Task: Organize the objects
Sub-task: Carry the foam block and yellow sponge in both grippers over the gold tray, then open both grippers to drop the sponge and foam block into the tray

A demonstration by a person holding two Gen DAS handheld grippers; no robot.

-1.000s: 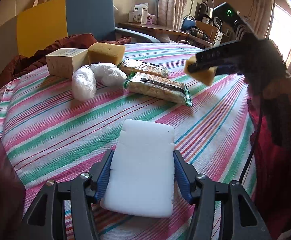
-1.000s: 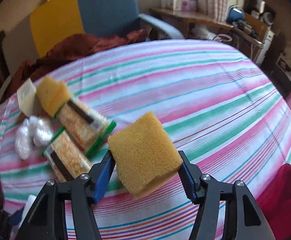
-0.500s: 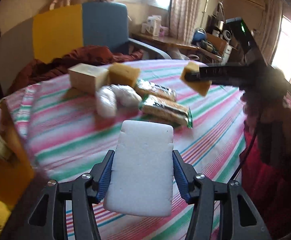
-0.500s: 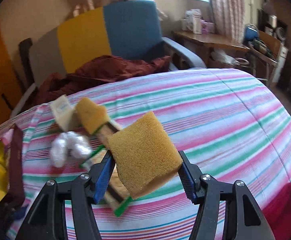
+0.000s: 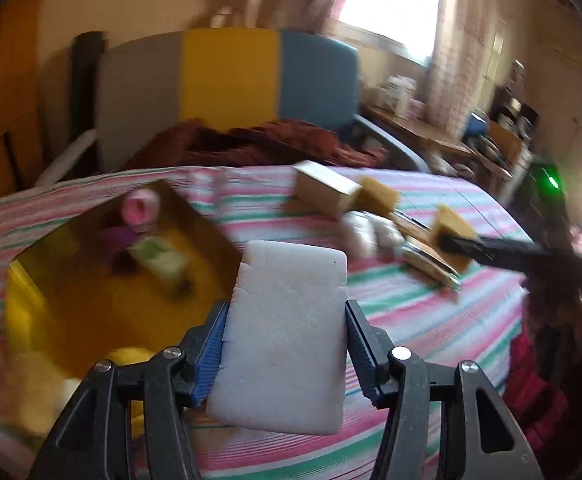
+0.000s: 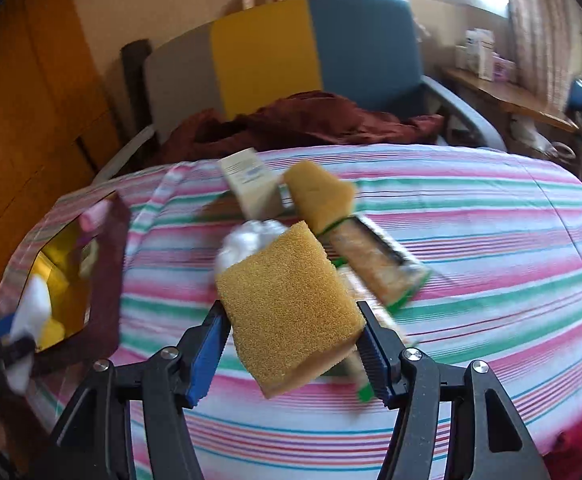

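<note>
My left gripper (image 5: 285,342) is shut on a white foam sponge (image 5: 287,332) and holds it in the air beside an open yellow-lined box (image 5: 103,280) at the table's left. My right gripper (image 6: 291,350) is shut on a yellow sponge (image 6: 291,308) above the striped tablecloth; it also shows in the left wrist view (image 5: 453,236). On the table lie a cream carton (image 6: 251,186), a second yellow sponge (image 6: 319,194), white wrapped bundles (image 6: 251,240) and two green-edged snack packs (image 6: 379,264).
The box (image 6: 63,276) holds a pink roll (image 5: 141,208), a small green-white pack (image 5: 157,258) and yellow and white items. A grey, yellow and blue chair (image 6: 275,52) with a maroon cloth (image 6: 303,120) stands behind the table. A cluttered desk (image 5: 431,136) stands at the back right.
Both grippers have swung left with their sponges. The open box has come into view, close under the left gripper. The table's objects have shifted right in both views.
</note>
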